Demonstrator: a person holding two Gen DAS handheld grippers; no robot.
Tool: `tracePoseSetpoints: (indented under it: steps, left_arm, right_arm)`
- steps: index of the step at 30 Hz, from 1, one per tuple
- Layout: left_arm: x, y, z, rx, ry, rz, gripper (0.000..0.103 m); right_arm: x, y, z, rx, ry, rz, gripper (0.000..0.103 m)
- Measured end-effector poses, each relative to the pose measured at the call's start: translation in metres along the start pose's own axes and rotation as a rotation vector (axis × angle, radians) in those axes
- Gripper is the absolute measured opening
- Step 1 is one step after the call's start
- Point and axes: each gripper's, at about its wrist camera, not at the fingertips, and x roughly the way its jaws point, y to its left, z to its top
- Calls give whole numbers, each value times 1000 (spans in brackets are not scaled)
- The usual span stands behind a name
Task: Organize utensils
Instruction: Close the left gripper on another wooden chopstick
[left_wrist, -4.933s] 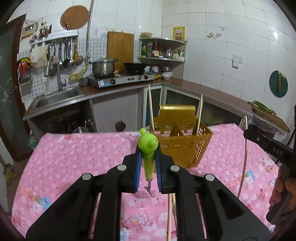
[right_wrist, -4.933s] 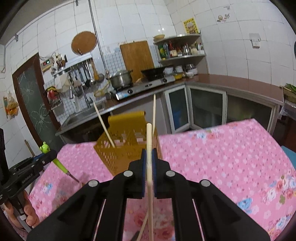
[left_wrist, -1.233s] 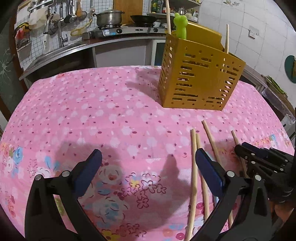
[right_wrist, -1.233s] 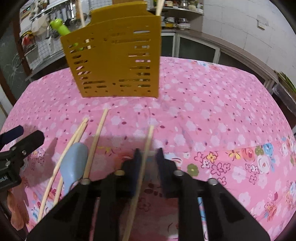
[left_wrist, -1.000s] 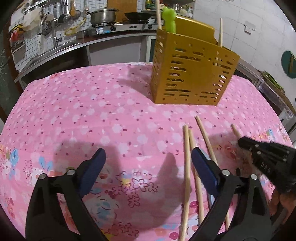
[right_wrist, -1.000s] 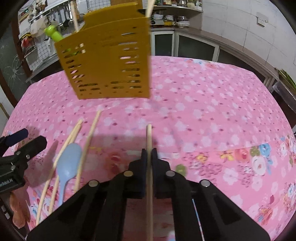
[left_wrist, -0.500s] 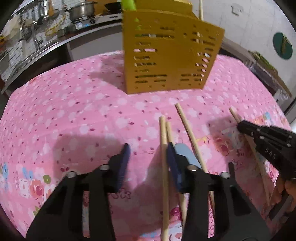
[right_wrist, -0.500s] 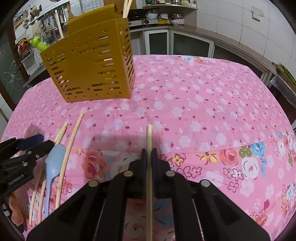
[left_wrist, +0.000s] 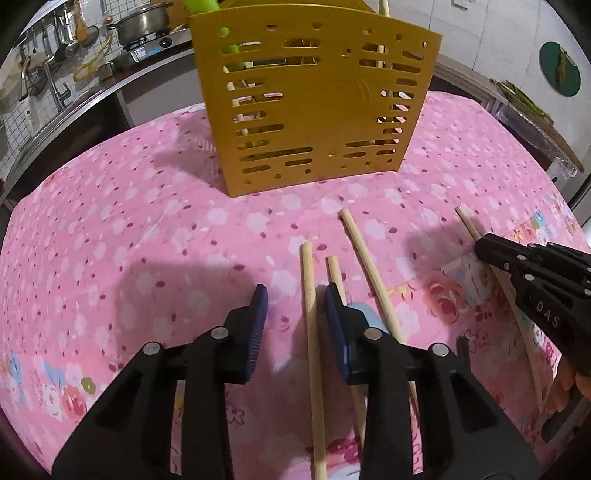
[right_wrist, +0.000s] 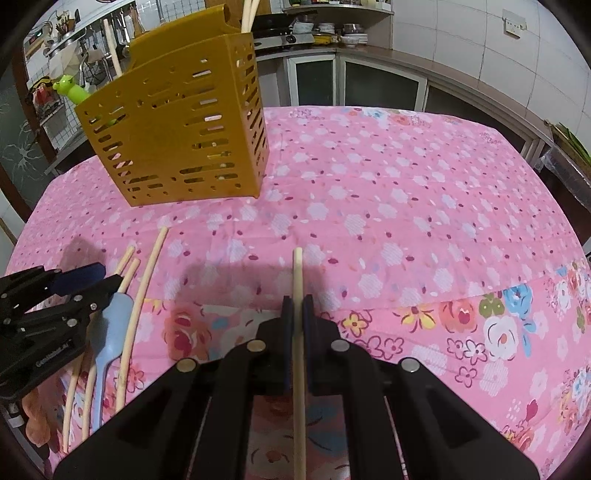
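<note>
A yellow slotted utensil holder (left_wrist: 314, 107) stands on the pink floral tablecloth (left_wrist: 147, 229); it also shows in the right wrist view (right_wrist: 177, 133). It holds chopsticks and a green frog-handled fork (right_wrist: 70, 88). My left gripper (left_wrist: 297, 299) is open, low over the cloth, with one loose chopstick (left_wrist: 310, 332) lying between its jaws. Two more chopsticks (left_wrist: 369, 269) and a light blue spoon (right_wrist: 110, 325) lie just right of it. My right gripper (right_wrist: 297, 306) is shut on a chopstick (right_wrist: 298, 280).
Kitchen counter with stove, pot (left_wrist: 138, 26) and sink lies behind the table. Cabinets (right_wrist: 362, 85) run along the back right. The table edge drops off near both grippers.
My left gripper has dropped lower and narrowed around the leftmost chopstick. My right gripper keeps its chopstick and has drawn back slightly from the holder.
</note>
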Motion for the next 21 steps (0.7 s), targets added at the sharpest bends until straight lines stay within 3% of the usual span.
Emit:
tracePoseSetpoints:
  steps: [6, 14, 21]
  left_arm:
    - [3, 5, 8, -29, 17, -19, 6]
    - [-4, 23, -1, -116, -10, -84, 5]
    - [-26, 36, -7, -160, -72, -94, 4]
  right_arm:
    - [3, 5, 7, -8, 36, -25, 6]
    - [0, 2, 6, 7, 33, 8, 6]
    - [-9, -11, 9, 53, 14, 62, 6]
